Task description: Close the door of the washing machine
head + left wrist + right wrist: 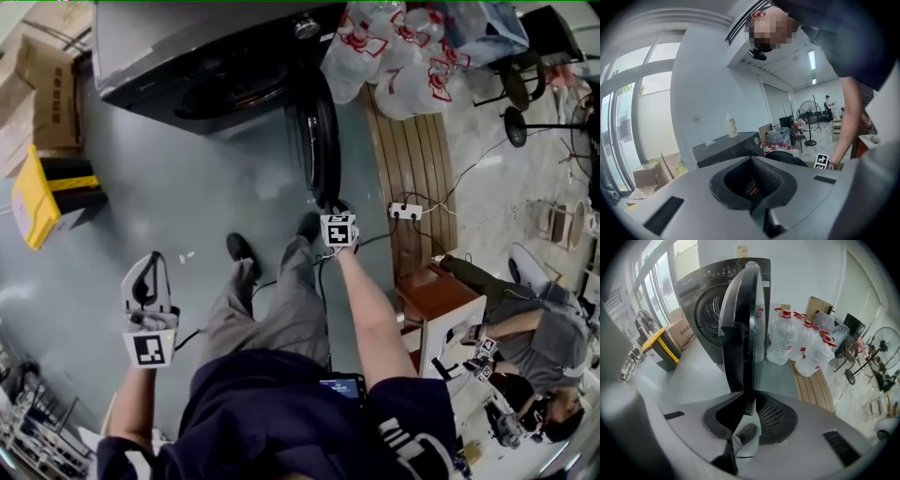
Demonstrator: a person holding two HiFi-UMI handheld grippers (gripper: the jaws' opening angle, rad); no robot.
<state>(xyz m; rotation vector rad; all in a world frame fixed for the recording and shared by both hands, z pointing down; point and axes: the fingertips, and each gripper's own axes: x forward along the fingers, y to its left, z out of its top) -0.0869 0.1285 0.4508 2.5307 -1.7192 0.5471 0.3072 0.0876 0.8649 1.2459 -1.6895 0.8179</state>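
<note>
At the front of the washing machine [187, 56], the door [323, 141] stands swung wide open, edge-on to us. We have the right gripper [336, 206] clamped on the door's outer rim; its own view shows the dark rim pinched between the two pads. We carry the left gripper [148, 274] low at our left side over the grey floor [216, 187], well apart from the machine, jaws slightly parted and empty. Water jugs [394, 56] sit right of the machine.
</note>
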